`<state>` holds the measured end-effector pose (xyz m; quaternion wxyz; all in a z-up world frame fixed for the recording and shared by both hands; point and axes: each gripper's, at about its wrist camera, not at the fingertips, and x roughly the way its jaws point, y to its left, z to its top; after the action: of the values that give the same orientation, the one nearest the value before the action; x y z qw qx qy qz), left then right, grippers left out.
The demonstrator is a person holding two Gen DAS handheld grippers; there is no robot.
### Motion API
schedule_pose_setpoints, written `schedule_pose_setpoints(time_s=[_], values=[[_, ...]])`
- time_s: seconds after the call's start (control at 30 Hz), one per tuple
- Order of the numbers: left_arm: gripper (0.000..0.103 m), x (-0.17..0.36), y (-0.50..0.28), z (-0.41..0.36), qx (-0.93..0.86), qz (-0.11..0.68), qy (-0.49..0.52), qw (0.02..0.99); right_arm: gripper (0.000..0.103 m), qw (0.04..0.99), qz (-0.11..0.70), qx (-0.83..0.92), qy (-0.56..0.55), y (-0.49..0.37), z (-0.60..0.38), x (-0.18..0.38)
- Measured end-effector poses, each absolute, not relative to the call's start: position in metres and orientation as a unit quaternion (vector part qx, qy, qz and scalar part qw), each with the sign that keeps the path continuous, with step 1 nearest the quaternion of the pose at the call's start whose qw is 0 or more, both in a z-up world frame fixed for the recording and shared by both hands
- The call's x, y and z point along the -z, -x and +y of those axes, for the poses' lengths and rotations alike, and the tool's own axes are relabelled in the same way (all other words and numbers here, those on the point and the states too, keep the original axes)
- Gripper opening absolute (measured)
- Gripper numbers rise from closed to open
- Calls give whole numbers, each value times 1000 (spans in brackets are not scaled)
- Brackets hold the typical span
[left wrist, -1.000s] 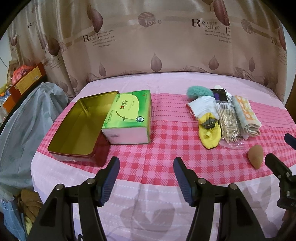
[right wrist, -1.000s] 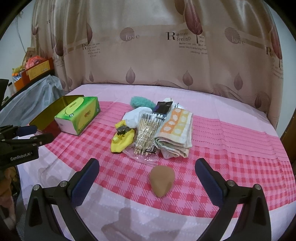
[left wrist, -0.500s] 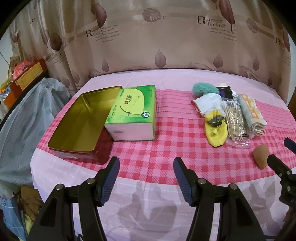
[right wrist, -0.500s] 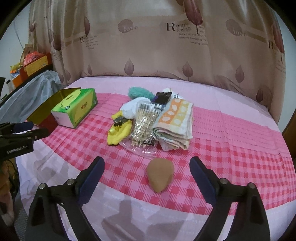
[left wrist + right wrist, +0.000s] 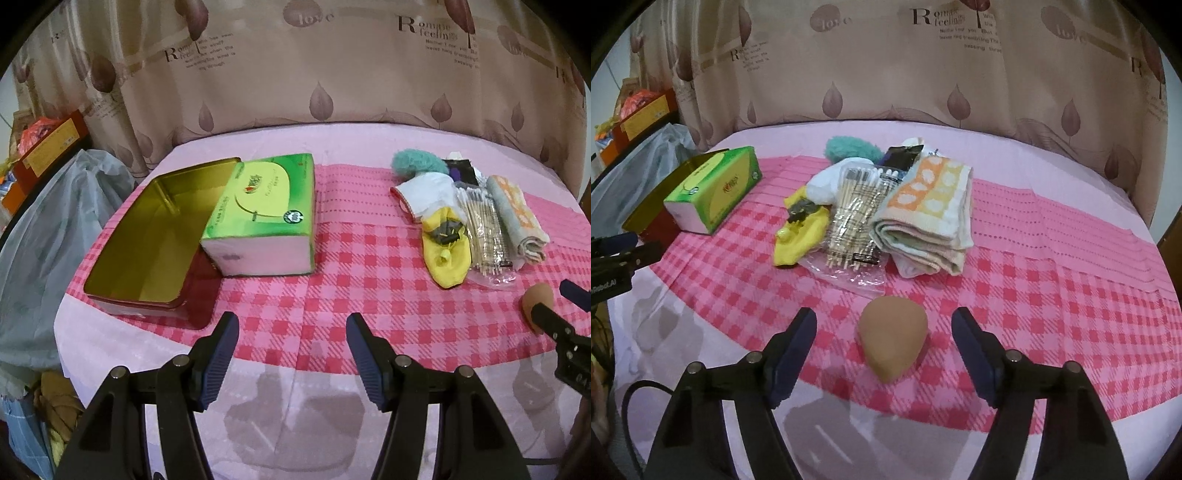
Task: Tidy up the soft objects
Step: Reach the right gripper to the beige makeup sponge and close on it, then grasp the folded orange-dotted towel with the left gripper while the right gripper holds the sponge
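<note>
**Right gripper closing in around the sponge near the front edge**

The right gripper [image 5: 884,341] has its jaws on either side of the one tan sponge [image 5: 893,341], which lies on the checked cloth close to the table's [image 5: 332,376] front edge. The jaws have just been closing, yet a gap shows on each side of the sponge and neither pad touches it. Bare pink cloth runs between the sponge and the front edge.

The left gripper [image 5: 291,354] hangs over the front edge near the middle, jaws moderately apart with nothing between them. Checked cloth ahead of it lies bare as far as one green tissue box [image 5: 264,218], which touches the long side of one open gold tin [image 5: 147,236] at the left edge.

Toward the back right sits a tight cluster: one teal fluffy ball [image 5: 849,147], one white sock [image 5: 827,181], one yellow sock [image 5: 799,232], one clear bag of cotton swabs [image 5: 855,214], one dark packet [image 5: 901,157] and one folded towel [image 5: 927,214]. The bag's near corner lies just beside the sponge. The table's right side is bare cloth out to its edge.
</note>
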<state>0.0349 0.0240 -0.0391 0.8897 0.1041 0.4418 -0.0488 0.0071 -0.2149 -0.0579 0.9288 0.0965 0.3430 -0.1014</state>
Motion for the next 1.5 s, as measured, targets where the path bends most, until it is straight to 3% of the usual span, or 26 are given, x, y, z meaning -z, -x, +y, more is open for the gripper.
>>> schedule_pose_setpoints(time_s=[0.17, 0.33, 0.5, 1.17, 1.5], values=[[62, 48, -44, 20, 55, 450, -111, 884, 69, 927, 348, 104, -93, -19, -220, 65], [62, 56, -53, 13, 61, 461, -116, 878, 58, 922, 362, 101, -95, -30, -223, 74], [62, 62, -61, 3, 71, 469, -124, 871, 38, 917, 373, 95, -103, -34, -226, 81], [62, 37, -78, -39, 134, 474, -106, 864, 37, 919, 349, 112, -141, -17, -248, 65], [62, 18, -79, -106, 216, 475, -133, 843, 37, 919, 315, 173, -164, 10, -282, 45]])
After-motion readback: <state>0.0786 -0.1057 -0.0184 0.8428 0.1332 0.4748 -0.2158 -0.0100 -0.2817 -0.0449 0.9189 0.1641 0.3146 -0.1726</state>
